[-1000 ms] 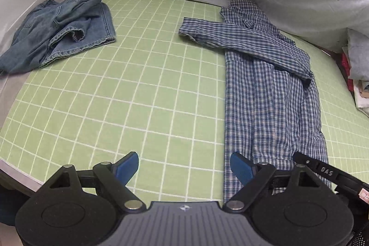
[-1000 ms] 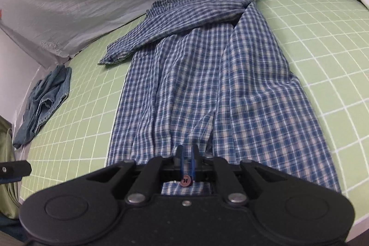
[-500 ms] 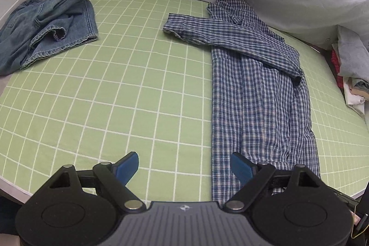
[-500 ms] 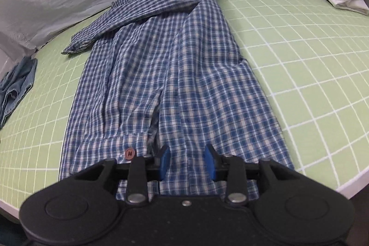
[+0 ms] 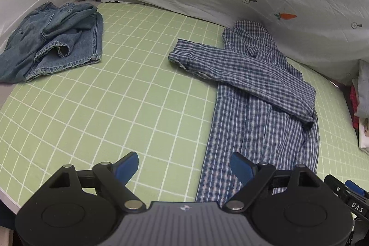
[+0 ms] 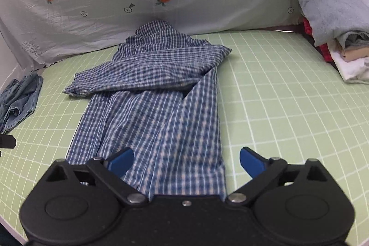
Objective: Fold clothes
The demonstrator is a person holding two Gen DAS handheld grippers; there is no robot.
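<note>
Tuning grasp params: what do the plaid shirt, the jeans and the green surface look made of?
Plaid shirt: thin woven fabric, likely cotton, matte; lies in soft ripples.
Jeans: faded blue denim; thick stitched hems, stiff bunching.
Green surface: looks like a matte printed grid sheet or mat; material unclear.

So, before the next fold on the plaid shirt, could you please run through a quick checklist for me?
1. Left gripper open and empty: ok.
2. Right gripper open, over the shirt hem: ok.
3. Plaid shirt lying long and narrow, sides folded in: ok.
4. Sleeve laid across the chest: ok, though its cuff overhangs the left edge.
5. Jeans well clear of the shirt: ok.
6. Hem lying flat under the grippers: cannot tell.
</note>
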